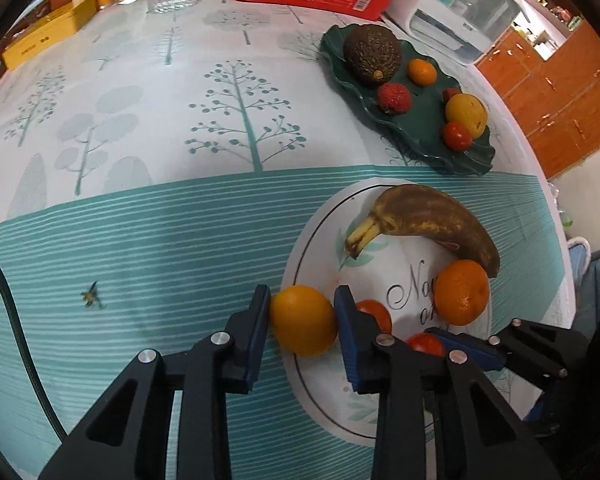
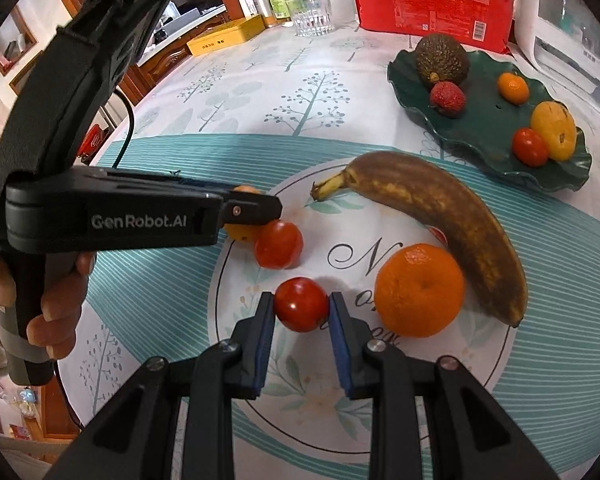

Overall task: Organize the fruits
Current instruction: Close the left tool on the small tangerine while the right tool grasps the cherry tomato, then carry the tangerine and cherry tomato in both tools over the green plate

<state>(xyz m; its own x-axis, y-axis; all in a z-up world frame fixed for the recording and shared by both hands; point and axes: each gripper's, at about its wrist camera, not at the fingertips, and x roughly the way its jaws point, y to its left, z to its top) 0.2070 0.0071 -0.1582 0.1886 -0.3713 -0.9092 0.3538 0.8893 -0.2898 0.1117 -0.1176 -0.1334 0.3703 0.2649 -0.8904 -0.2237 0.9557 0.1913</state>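
Left wrist view: our left gripper (image 1: 303, 316) has its fingers closed on an orange (image 1: 303, 320) at the white plate's (image 1: 320, 400) rim; we lift straight.

Right wrist view: our right gripper (image 2: 302, 306) pinches a tomato (image 2: 302, 305) on that plate; we squeeze gently before heading to the green dish (image 2: 472, 140).

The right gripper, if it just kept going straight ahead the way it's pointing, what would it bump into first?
The right gripper already has a small red tomato between its fingers, so that comes first. Past it, roughly ahead, sits another tomato, though depth is hard to judge.
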